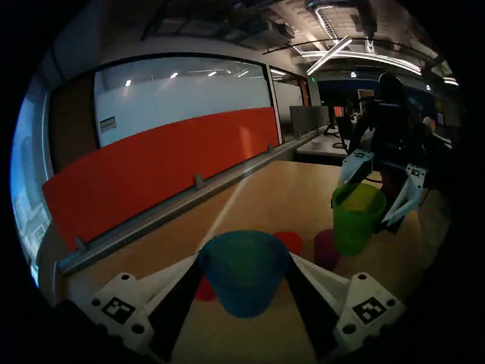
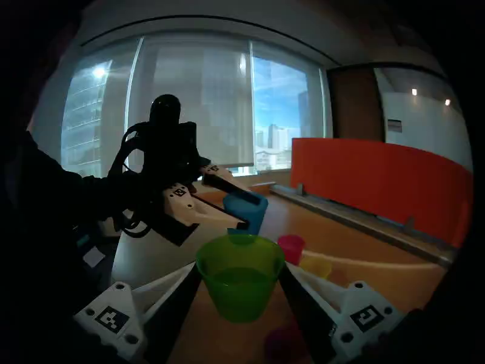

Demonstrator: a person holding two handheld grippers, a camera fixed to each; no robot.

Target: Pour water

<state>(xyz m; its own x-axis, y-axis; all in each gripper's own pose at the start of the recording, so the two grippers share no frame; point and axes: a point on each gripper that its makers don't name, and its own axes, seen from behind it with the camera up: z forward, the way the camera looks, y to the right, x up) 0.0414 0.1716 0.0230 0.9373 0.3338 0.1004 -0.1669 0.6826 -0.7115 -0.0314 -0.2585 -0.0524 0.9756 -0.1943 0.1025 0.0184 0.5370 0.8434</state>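
Observation:
My left gripper (image 1: pixel 244 262) is shut on a translucent blue cup (image 1: pixel 244 285), held upright just above the wooden table (image 1: pixel 273 194). To the right and farther off, the right gripper (image 1: pixel 383 193) grips a green cup (image 1: pixel 356 218), also upright. In the right gripper view, my right gripper (image 2: pixel 240 272) is shut on that green cup (image 2: pixel 240 282). Beyond it the left gripper (image 2: pixel 233 205) holds the blue cup (image 2: pixel 247 212), with a person's dark arm behind. I cannot tell whether either cup holds water.
Small cups stand on the table between the grippers: a red one (image 1: pixel 291 241), a purple one (image 1: pixel 326 249), a pink one (image 2: pixel 291 247) and a yellow one (image 2: pixel 316 266). An orange divider panel (image 1: pixel 157 164) with a metal rail runs along the table's far edge.

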